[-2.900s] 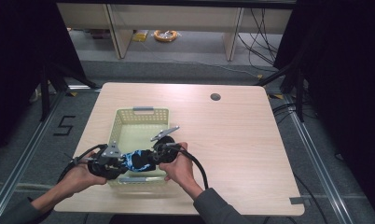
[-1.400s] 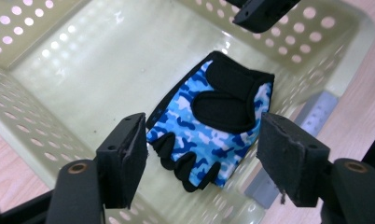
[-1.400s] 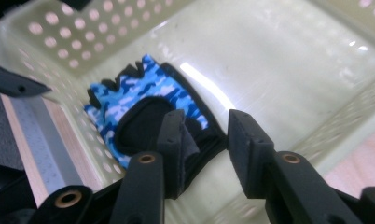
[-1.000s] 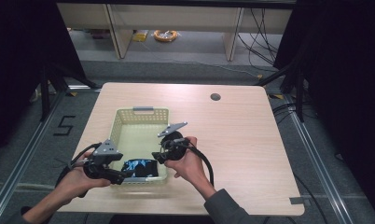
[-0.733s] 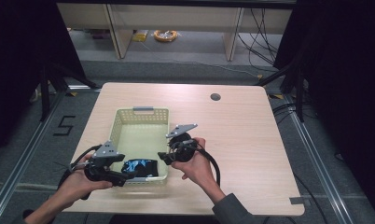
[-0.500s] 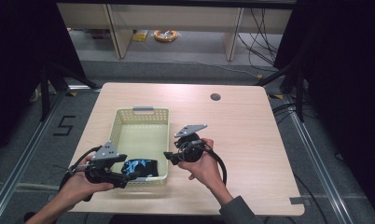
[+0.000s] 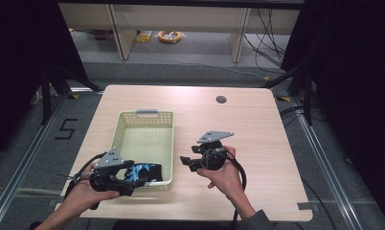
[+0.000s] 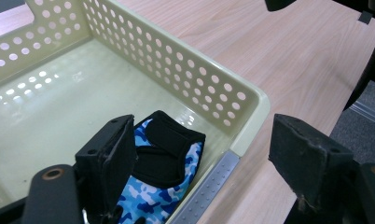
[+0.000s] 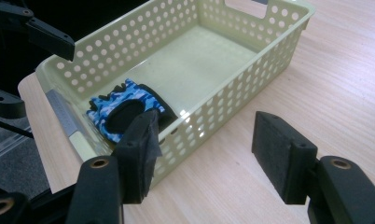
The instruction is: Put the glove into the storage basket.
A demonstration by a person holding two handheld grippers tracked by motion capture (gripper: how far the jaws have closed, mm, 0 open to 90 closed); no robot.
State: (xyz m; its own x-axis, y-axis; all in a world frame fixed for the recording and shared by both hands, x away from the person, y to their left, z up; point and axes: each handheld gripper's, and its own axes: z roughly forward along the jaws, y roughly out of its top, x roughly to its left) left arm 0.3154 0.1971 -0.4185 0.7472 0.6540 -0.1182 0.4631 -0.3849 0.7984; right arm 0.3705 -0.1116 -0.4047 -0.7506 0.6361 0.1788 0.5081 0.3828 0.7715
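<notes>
Left gripper (image 7: pixel 141 181): jaws wide apart, nothing pressed between the pads; in the left gripper view one jaw hangs inside the basket's near corner above the glove (image 8: pixel 162 172), the other outside the rim over the table (image 8: pixel 279 60). Right gripper (image 7: pixel 185 161): jaws parted and empty, and they have just been opening further with nothing between them; it hovers over bare tabletop just to the right of the basket (image 7: pixel 169 143), pointing back toward it. The glove, blue camouflage print with a black strap, lies flat on the basket floor in the near corner, against the near wall, touched by neither gripper as far as the frames show. Judgement: the placing step looks finished, glove deposited and released, both tools in the let-go phase. Next move, as I read it: lift the left gripper straight up so its inner jaw clears the rim without snagging the glove or dragging the light basket, then draw both hands clear.
</notes>
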